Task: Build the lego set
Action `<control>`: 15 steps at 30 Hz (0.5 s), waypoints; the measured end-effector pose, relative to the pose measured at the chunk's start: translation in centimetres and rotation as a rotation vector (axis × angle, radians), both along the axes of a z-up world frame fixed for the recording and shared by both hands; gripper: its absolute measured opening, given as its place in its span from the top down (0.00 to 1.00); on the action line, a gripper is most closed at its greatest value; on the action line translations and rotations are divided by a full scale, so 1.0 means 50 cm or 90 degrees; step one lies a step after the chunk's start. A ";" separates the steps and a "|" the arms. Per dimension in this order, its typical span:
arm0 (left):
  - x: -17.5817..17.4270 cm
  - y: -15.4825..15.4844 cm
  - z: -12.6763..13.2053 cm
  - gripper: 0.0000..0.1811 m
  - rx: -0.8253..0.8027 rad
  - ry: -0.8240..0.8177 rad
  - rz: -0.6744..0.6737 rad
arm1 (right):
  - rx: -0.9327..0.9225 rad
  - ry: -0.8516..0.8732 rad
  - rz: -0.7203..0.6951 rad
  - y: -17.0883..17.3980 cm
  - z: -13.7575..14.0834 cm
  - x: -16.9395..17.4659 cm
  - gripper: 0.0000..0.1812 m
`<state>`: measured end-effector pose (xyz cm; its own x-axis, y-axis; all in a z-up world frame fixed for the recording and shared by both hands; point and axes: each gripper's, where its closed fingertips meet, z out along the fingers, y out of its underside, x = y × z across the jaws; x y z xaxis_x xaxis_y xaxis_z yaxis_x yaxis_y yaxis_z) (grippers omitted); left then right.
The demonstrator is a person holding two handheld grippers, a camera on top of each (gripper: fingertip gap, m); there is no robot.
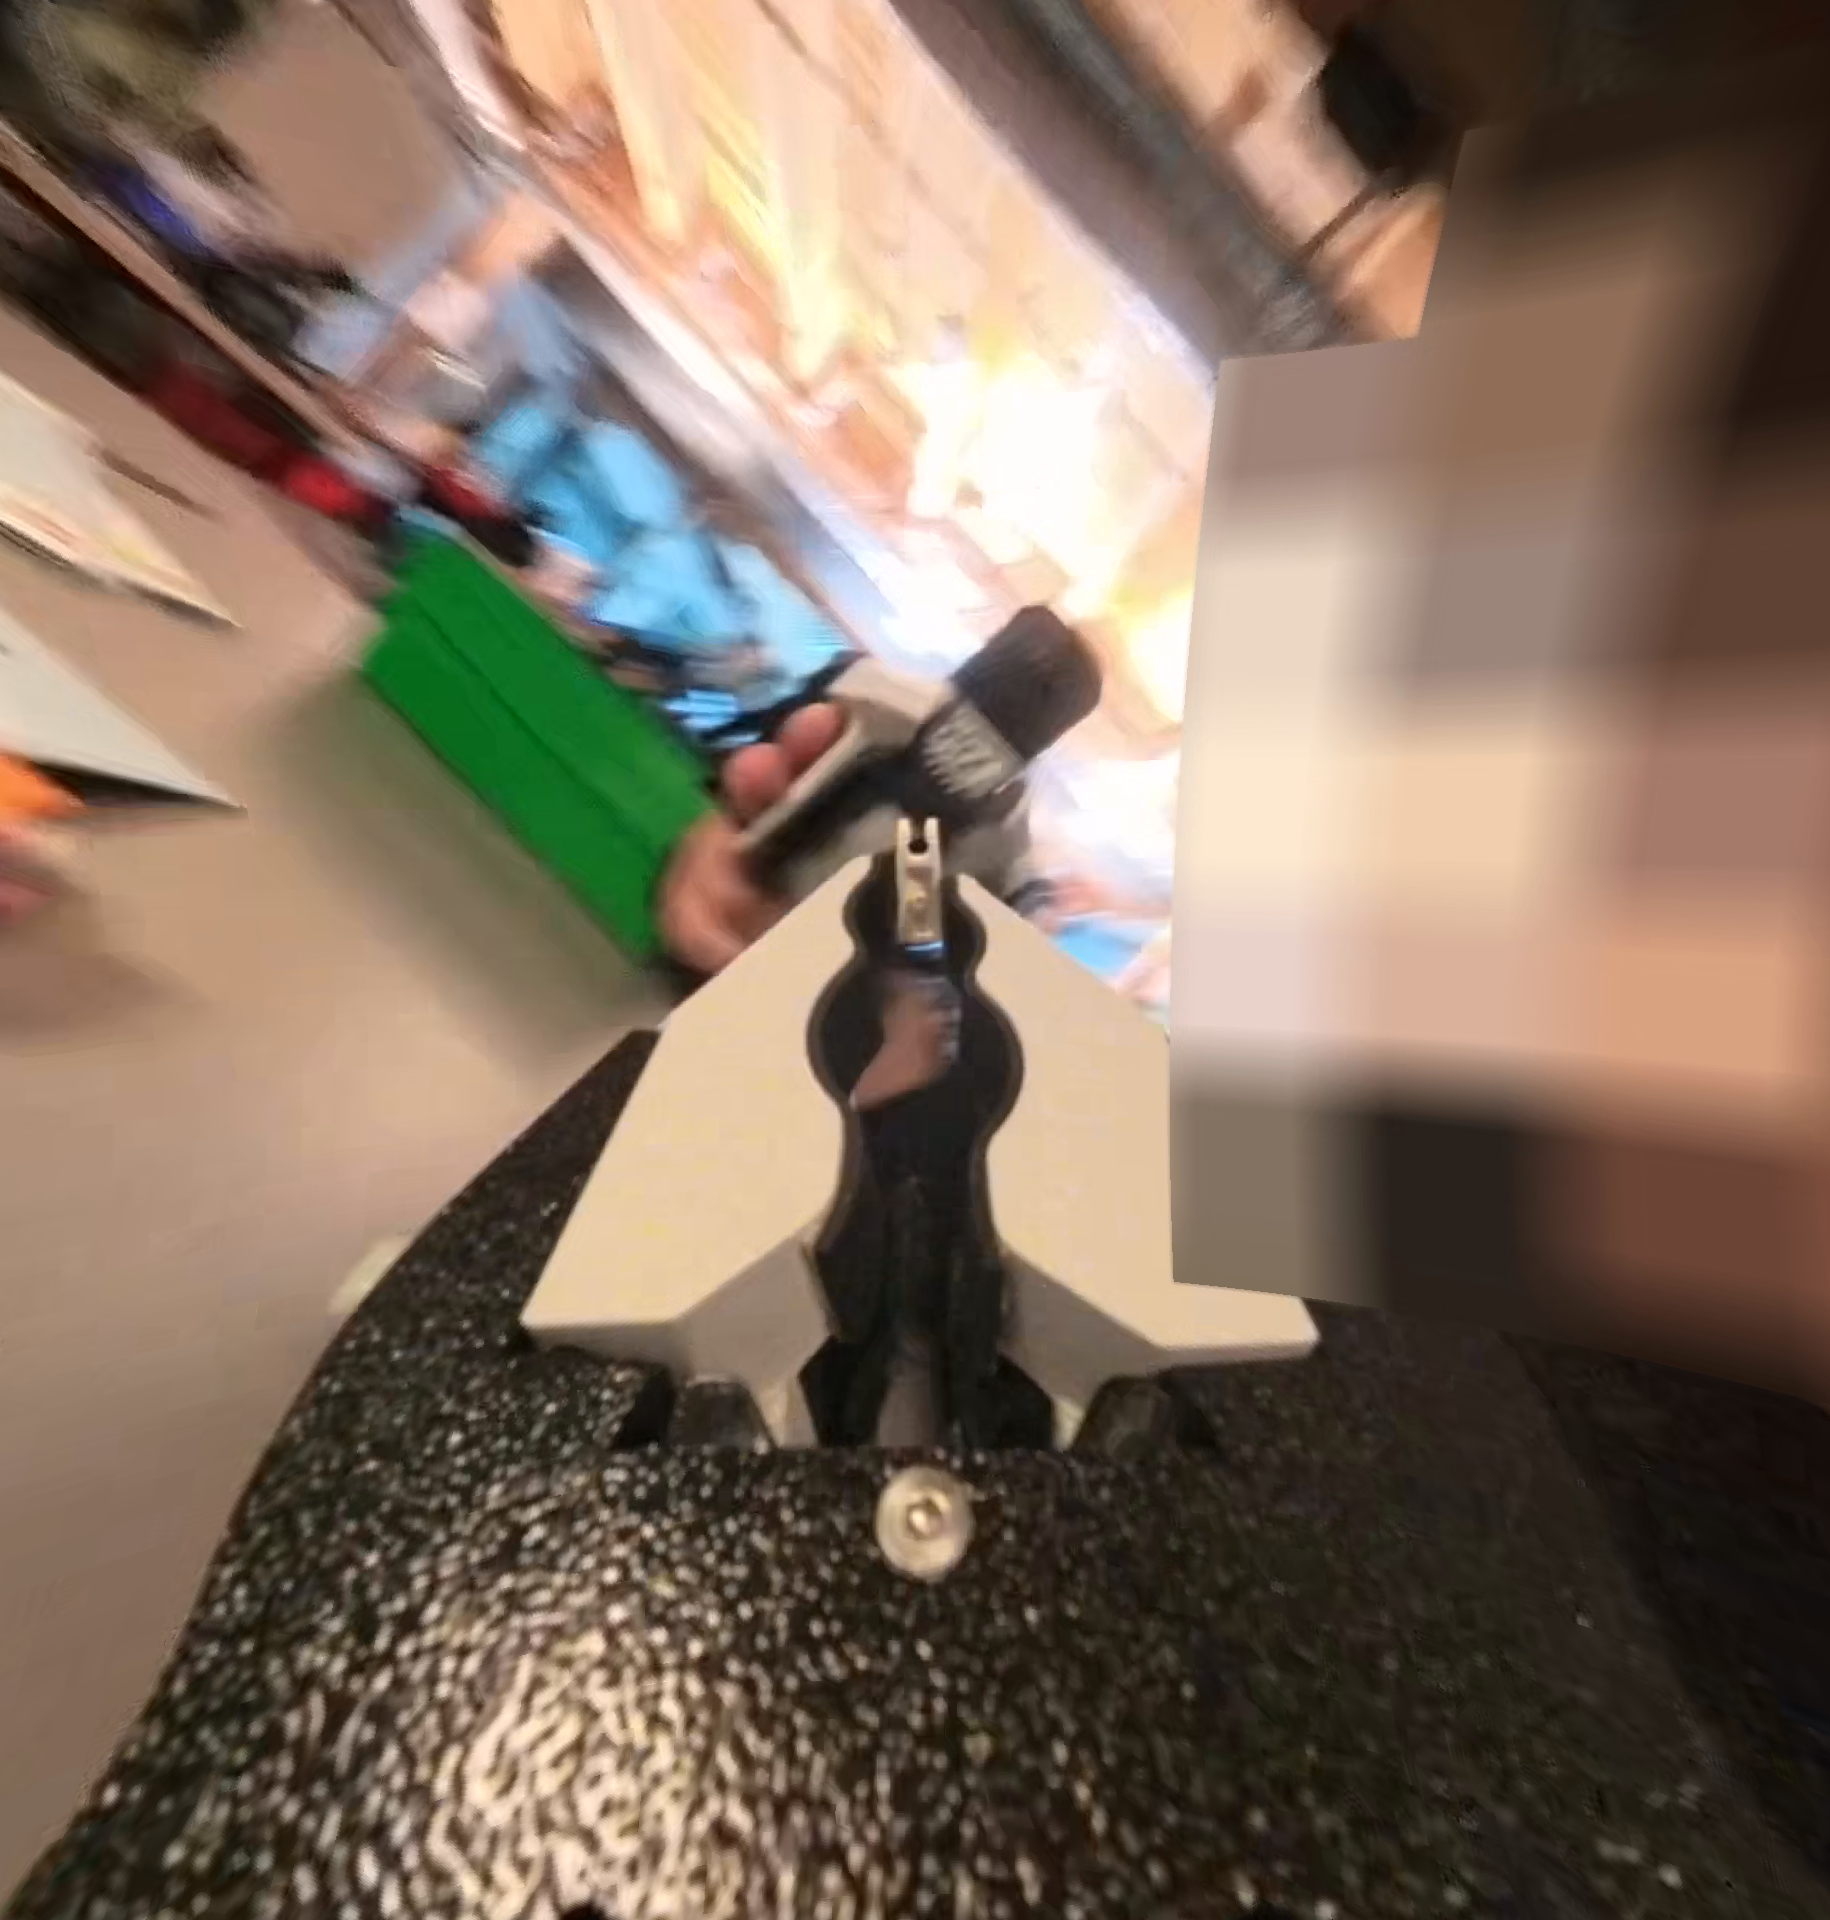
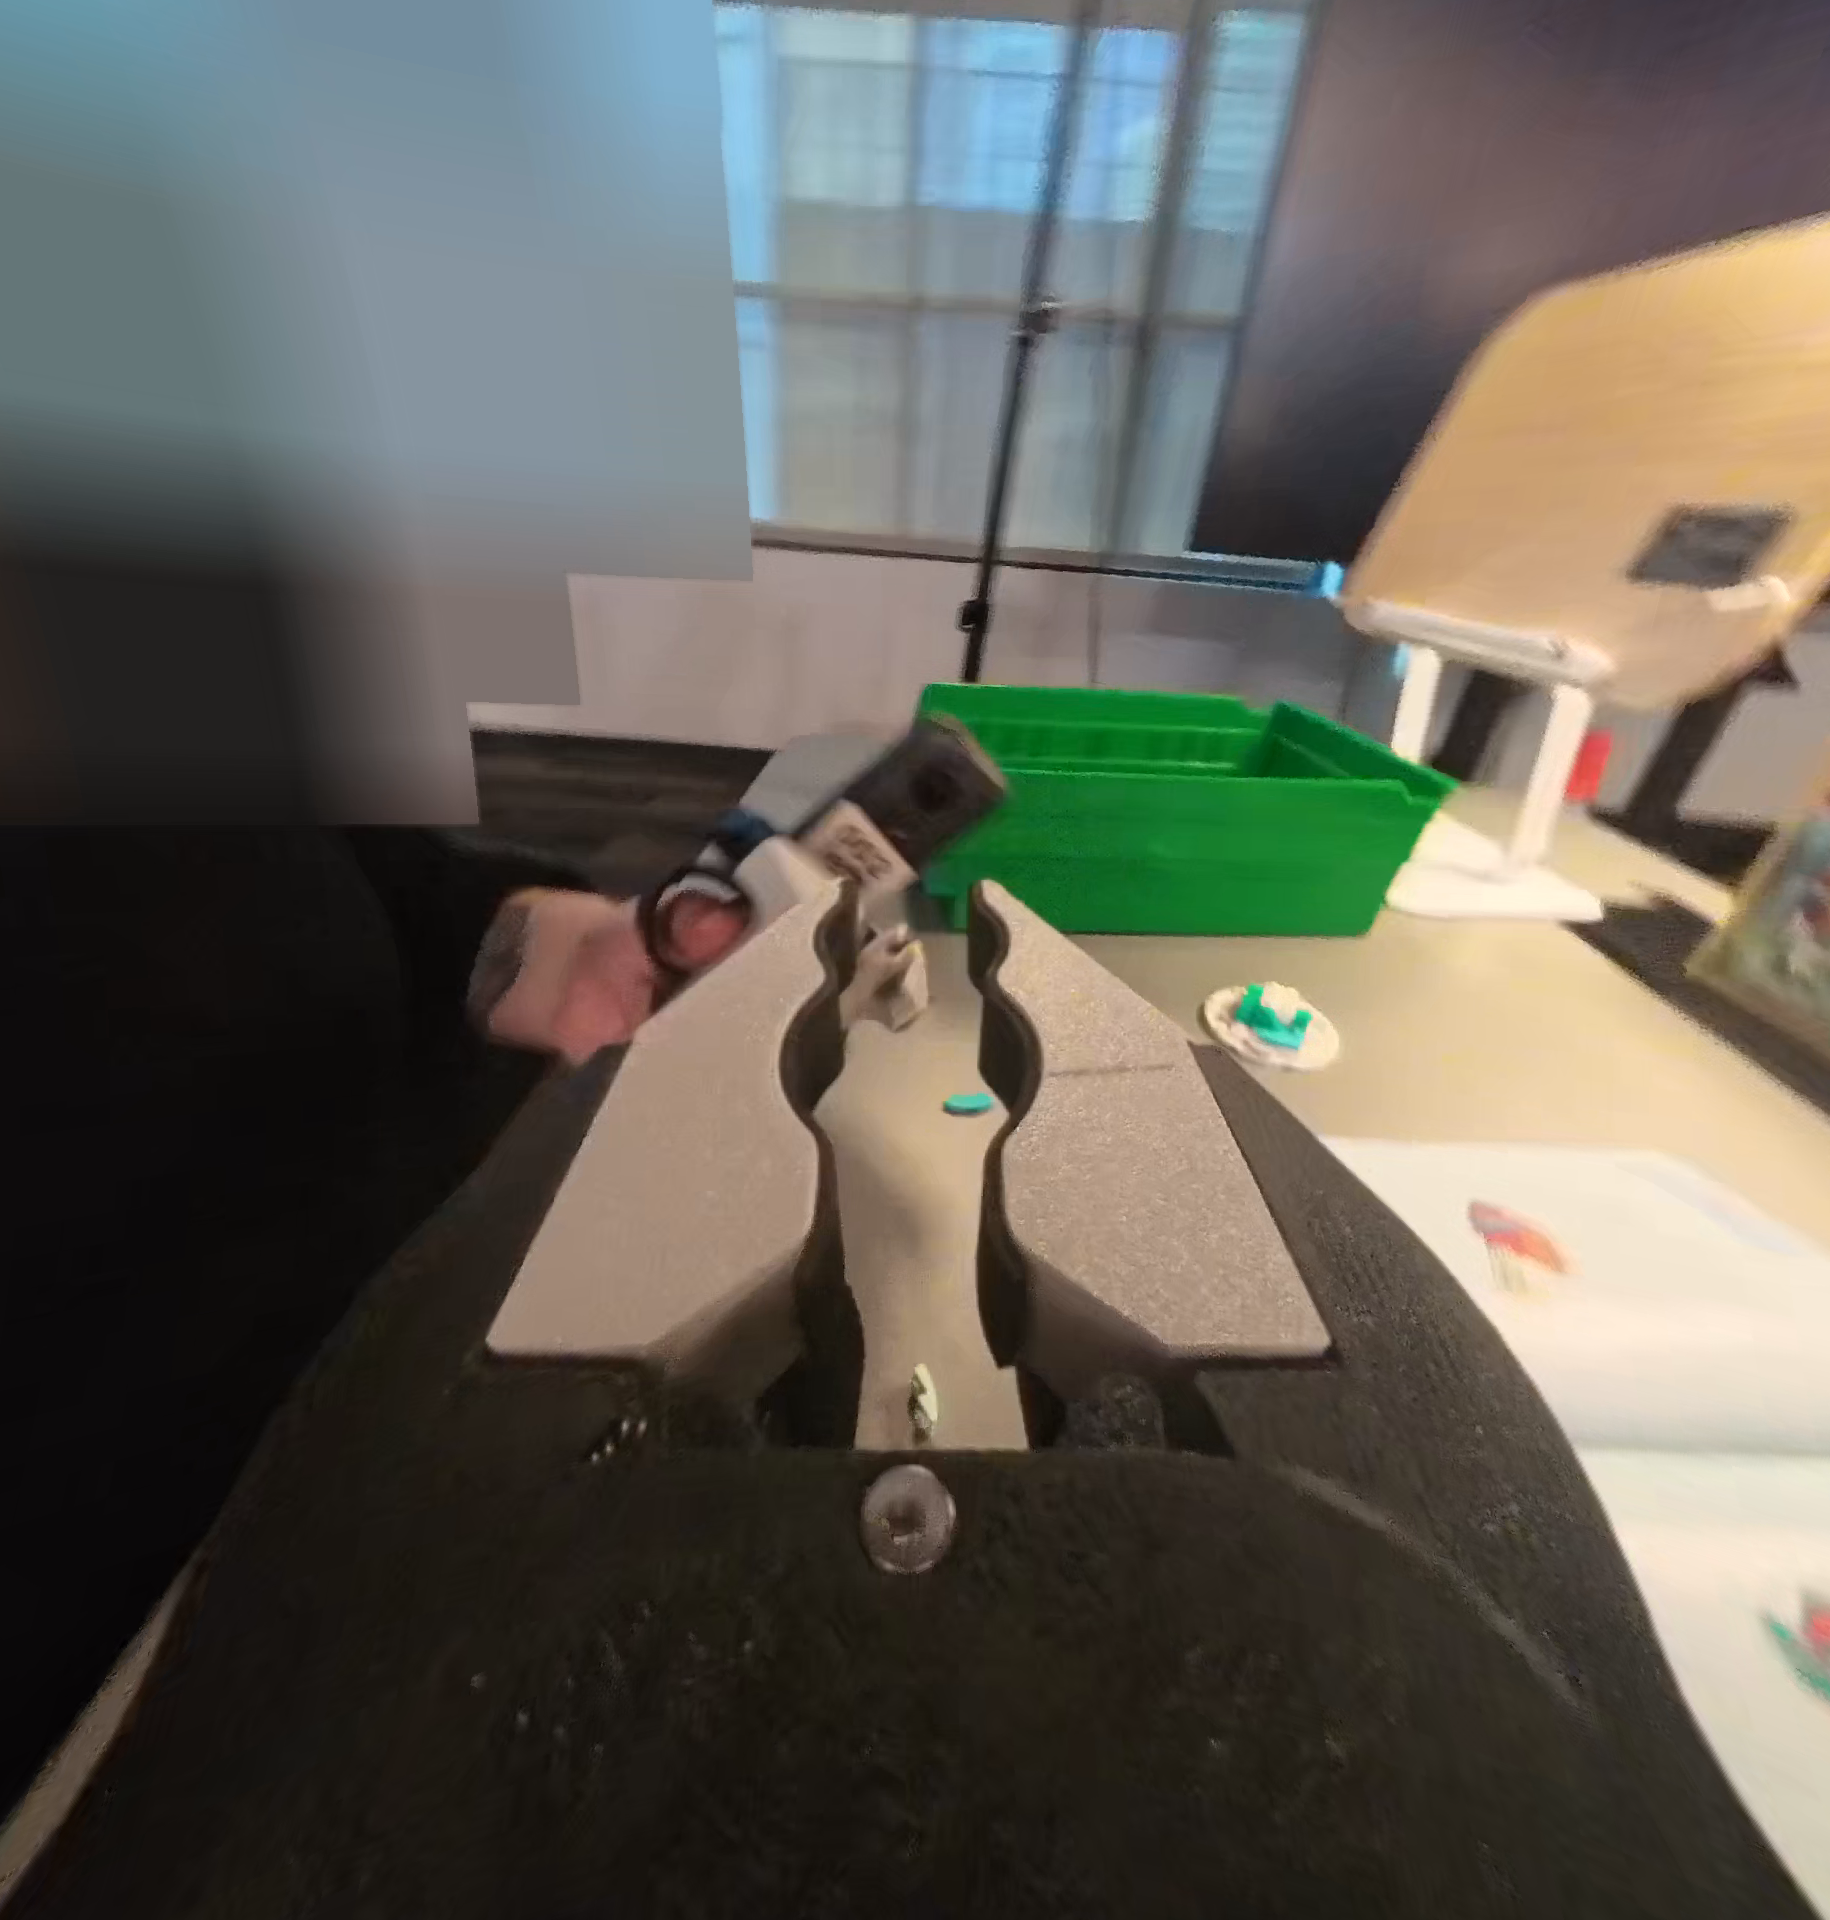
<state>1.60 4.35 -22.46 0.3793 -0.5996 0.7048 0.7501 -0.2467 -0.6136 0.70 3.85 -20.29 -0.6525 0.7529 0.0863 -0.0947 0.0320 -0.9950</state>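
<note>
In the left wrist view, my left gripper [image 1: 916, 883] is shut on a small light grey lego piece [image 1: 916, 873] that sticks out past its tips. It is held up in the air and the view is motion-blurred. The right gripper [image 1: 932, 748] shows beyond it in a hand. In the right wrist view, my right gripper [image 2: 911, 914] is open and empty above the table. The left gripper [image 2: 895, 982] shows just past its tips. A small teal round piece [image 2: 968, 1101] lies on the table between the right fingers. A white dish [image 2: 1316, 1044] holds a small teal and white build [image 2: 1269, 1013].
A green bin [image 2: 1150, 842] stands at the back of the grey table [image 2: 1462, 1039], and it also shows in the left wrist view [image 1: 537, 727]. An instruction booklet [image 2: 1617, 1299] lies at the right. A wooden board on a white stand [image 2: 1669, 468] and a picture box [image 2: 1815, 935] stand far right.
</note>
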 end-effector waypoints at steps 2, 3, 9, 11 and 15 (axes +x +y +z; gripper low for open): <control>-0.034 0.018 -0.035 0.97 -0.012 0.275 0.182 | -0.069 -0.050 -0.019 0.019 0.004 -0.016 0.89; -0.054 0.023 -0.047 0.97 -0.022 0.418 0.267 | -0.086 -0.073 -0.038 0.026 0.000 -0.026 0.89; -0.090 0.027 -0.044 0.97 0.008 0.867 0.525 | -0.013 -0.142 -0.118 0.015 -0.056 -0.067 0.91; -0.085 0.029 -0.047 0.97 0.016 0.921 0.548 | -0.006 -0.133 -0.141 0.020 -0.060 -0.075 0.94; -0.092 0.030 -0.049 0.97 0.007 0.950 0.567 | 0.008 -0.151 -0.123 0.014 -0.076 -0.073 0.97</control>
<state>-3.00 5.86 -24.91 0.8355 0.1360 -0.5325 -0.5234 -0.0986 -0.8464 -2.96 4.54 -24.07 -0.5000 0.8650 -0.0410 0.1488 0.0392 -0.9881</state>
